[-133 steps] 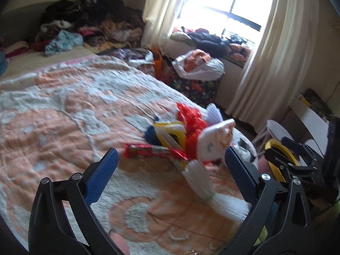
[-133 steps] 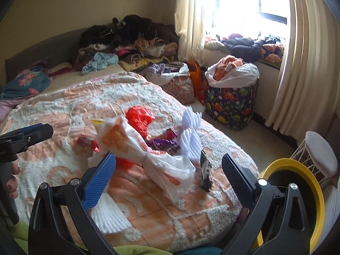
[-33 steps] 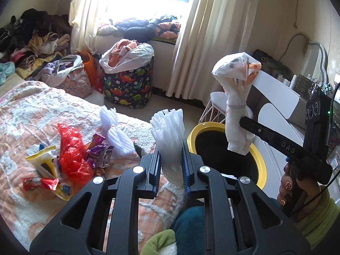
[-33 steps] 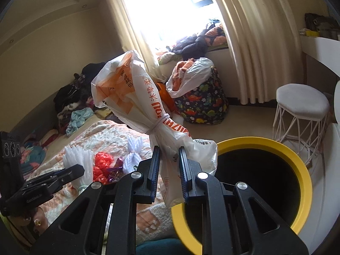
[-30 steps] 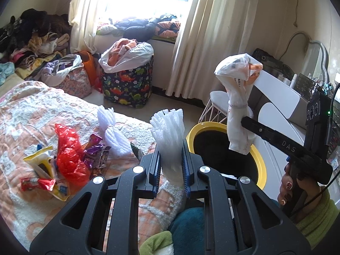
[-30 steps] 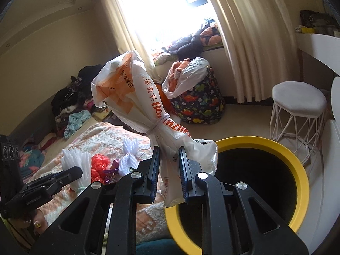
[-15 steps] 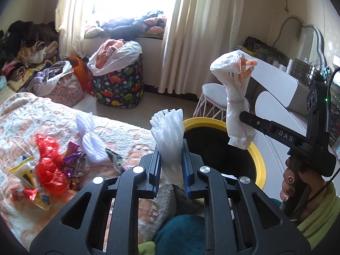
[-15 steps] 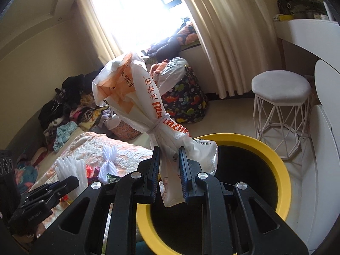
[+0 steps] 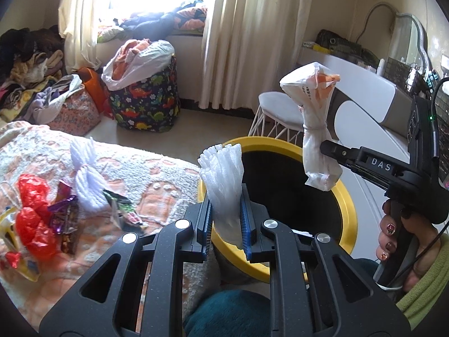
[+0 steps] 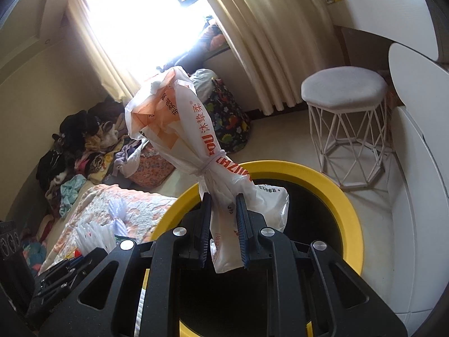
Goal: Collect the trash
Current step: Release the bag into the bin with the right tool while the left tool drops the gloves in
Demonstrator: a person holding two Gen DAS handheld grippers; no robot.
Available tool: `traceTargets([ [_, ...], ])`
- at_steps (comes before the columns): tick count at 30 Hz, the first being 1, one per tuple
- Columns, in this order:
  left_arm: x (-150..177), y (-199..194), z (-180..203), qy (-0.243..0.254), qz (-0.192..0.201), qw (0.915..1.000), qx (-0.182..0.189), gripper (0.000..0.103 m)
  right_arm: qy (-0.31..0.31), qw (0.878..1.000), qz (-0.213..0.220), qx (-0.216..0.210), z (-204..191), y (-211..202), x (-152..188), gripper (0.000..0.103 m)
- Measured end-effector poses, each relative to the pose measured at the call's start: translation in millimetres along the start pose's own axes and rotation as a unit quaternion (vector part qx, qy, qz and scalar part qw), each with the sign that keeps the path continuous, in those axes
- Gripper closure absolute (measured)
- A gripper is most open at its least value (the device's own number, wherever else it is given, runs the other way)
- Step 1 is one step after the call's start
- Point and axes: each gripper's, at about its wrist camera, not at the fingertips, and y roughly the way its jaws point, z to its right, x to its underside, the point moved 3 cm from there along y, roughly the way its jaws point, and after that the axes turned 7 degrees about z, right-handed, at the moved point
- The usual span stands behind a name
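Observation:
My left gripper (image 9: 226,219) is shut on a white foam net sleeve (image 9: 223,177) and holds it at the near rim of the yellow-rimmed black bin (image 9: 348,205). My right gripper (image 10: 223,221) is shut on a tied white and orange plastic bag (image 10: 179,118) and holds it over the bin's opening (image 10: 350,213). In the left wrist view the bag (image 9: 314,123) hangs above the bin's right side. A second white foam net (image 9: 87,177), a red plastic bag (image 9: 35,224) and snack wrappers (image 9: 66,219) lie on the bed (image 9: 157,179).
A white wire stool (image 10: 348,129) stands behind the bin, with a white dresser (image 9: 364,104) to the right. A dinosaur-print hamper (image 9: 146,104) and clothes piles (image 10: 81,143) sit by the curtained window. A teal cushion (image 9: 227,309) lies below my left gripper.
Both grippers have swung right from the bed toward the bin. The plastic bag now hangs over the bin's opening and the foam sleeve has reached its rim.

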Motion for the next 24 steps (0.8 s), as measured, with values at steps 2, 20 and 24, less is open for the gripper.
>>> traceTargets([
  [2,0.5,7.4,1.9,0.001,-0.004,1.0,0.001,0.091,0.005,1.0,-0.005,0.005,4.4,2.3,1.8,0.086],
  [20,7.5,33.2,15.0,-0.002,-0.007,0.9994,0.033,0.024,0.023,0.999,-0.012,0.039,22.1,11.8,6.0,0.061],
  [24,8.4,26.4,12.4,-0.013,-0.002,0.9994,0.033,0.011,0.019,0.999,-0.01,0.041,20.0,11.4,5.4,0.053],
])
